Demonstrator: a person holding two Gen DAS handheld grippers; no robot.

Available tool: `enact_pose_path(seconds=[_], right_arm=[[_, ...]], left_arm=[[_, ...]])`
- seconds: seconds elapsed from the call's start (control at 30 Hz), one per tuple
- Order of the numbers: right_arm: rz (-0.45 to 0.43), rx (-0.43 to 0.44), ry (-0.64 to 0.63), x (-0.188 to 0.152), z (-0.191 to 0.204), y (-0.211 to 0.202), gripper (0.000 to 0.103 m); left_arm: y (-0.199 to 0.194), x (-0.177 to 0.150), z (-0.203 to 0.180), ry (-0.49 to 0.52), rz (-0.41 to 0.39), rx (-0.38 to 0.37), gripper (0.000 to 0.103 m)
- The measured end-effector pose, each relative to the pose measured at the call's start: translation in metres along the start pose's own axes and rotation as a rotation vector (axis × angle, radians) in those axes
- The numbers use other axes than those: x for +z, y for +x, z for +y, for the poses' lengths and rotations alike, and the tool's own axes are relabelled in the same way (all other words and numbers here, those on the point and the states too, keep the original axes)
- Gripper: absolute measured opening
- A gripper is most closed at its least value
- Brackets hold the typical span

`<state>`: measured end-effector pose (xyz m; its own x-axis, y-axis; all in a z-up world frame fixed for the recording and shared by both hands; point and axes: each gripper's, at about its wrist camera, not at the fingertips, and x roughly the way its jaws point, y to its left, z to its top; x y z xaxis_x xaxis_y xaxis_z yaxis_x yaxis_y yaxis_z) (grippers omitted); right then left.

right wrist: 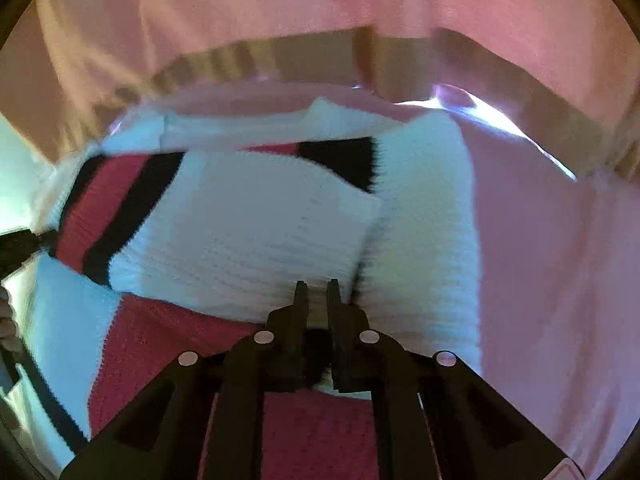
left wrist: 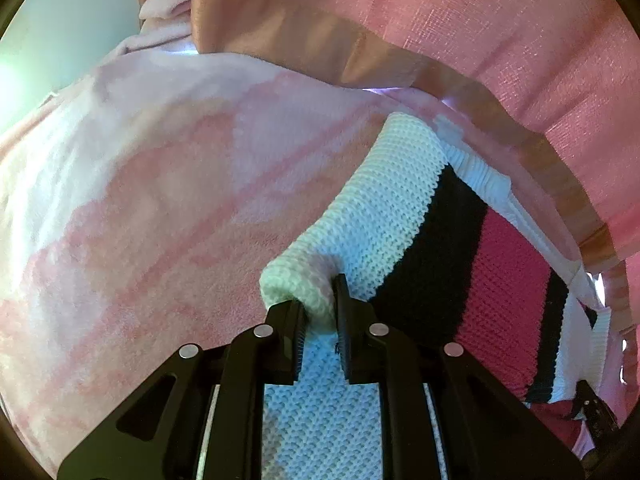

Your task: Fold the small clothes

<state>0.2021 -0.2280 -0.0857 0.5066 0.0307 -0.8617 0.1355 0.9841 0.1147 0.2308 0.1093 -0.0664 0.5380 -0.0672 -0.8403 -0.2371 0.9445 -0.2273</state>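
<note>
The left gripper (left wrist: 320, 312) pinches a white fold of the striped knit sweater (left wrist: 424, 216) – it lies on a pink blanket (left wrist: 160, 184). The right gripper (right wrist: 317, 300) pinches its white edge too.

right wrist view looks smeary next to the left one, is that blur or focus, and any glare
Right wrist view: motion blur smears the knit sweater and curtain, while the right gripper stays crisp; bright glare streak at the curtain hem. Left wrist view: sharp, knit stitches readable by the left gripper; blown-out glow at the left edge.
</note>
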Motion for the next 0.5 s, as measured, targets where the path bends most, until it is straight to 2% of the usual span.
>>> enact_pose_path(seconds=[0.07,0.17,0.2,0.27,0.37,0.4,0.47,0.5], right_arm=[[0.001,-0.007,0.058,0.006,-0.006,-0.011,0.013],[-0.049,0.010,0.062,0.008,-0.005,-0.025,0.012],[-0.037,0.005,0.062,0.006,-0.008,-0.023,0.012],[0.050,-0.035,0.064,-0.005,-0.020,-0.002,0.010],[0.030,-0.008,0.106,-0.005,-0.025,-0.011,0.009],[-0.021,0.012,0.136,0.000,-0.029,-0.026,0.010],[-0.097,0.009,0.166,0.008,-0.035,-0.040,0.025],[-0.116,-0.010,0.180,0.012,-0.041,-0.043,0.039]], left_arm=[[0.000,-0.001,0.000,-0.006,-0.001,-0.002,0.014],[0.001,-0.001,0.002,-0.011,-0.003,-0.001,0.014],[0.002,-0.002,0.001,-0.002,-0.007,0.009,0.014],[0.000,-0.003,-0.002,0.012,-0.015,0.022,0.014],[-0.001,-0.005,-0.006,0.030,-0.022,0.030,0.015],[-0.001,-0.005,-0.006,0.032,-0.022,0.028,0.016],[-0.003,-0.004,-0.006,0.021,-0.018,0.013,0.020],[-0.004,-0.004,-0.005,0.014,-0.016,0.001,0.025]])
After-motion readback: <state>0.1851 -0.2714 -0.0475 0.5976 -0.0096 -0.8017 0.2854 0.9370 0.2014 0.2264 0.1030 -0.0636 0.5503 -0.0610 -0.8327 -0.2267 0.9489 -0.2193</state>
